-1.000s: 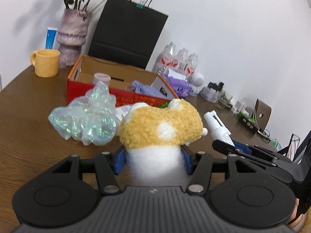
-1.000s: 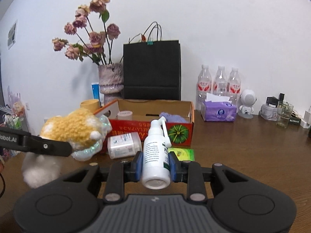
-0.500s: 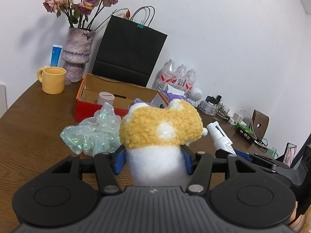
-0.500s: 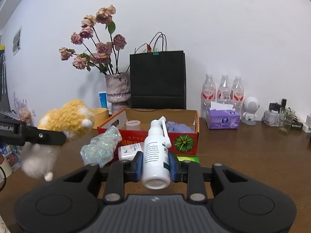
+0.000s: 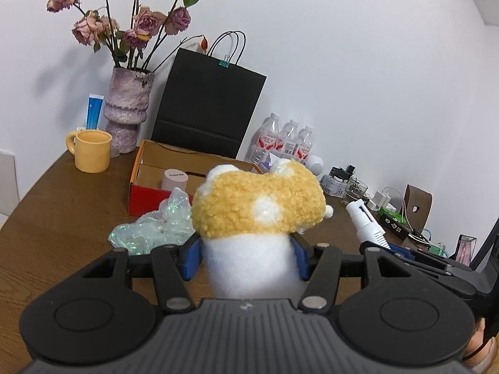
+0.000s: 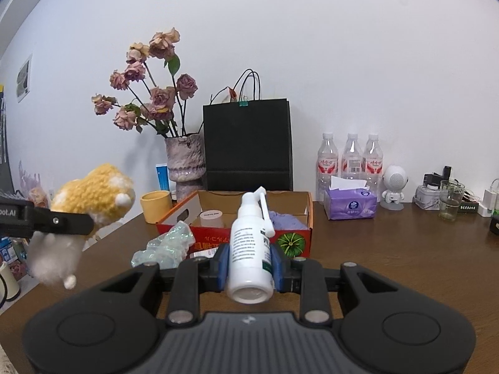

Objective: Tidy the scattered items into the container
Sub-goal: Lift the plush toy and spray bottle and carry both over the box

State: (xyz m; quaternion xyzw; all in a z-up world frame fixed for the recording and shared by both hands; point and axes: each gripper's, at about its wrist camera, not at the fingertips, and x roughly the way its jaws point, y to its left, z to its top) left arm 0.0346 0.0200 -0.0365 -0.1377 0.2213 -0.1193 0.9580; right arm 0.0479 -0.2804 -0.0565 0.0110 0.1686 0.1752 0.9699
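Observation:
My left gripper [image 5: 248, 255] is shut on a yellow and white plush toy [image 5: 259, 208], held above the table short of the box. In the right wrist view the same plush toy [image 6: 93, 199] hangs at the left in the left gripper [image 6: 59, 224]. My right gripper [image 6: 249, 265] is shut on a white spray bottle [image 6: 251, 249], nozzle up; that spray bottle [image 5: 365, 221] shows at the right of the left wrist view. The open red cardboard box [image 6: 299, 237] holds a white jar [image 6: 210, 216] and a purple cloth [image 6: 285, 219]. A crumpled iridescent bag [image 6: 168, 246] lies before the box.
Behind the box stand a black paper bag [image 6: 248, 146], a vase of dried roses [image 6: 184, 162], a yellow mug [image 5: 92, 151], three water bottles [image 6: 351, 159] and a purple tissue pack [image 6: 349, 202]. A white figurine [image 6: 394, 187], a glass [image 6: 449, 199] and small gadgets line the right wall.
Both grippers have risen with their loads; the table and box sit lower in both views. The plush has climbed higher at the left of the right wrist view.

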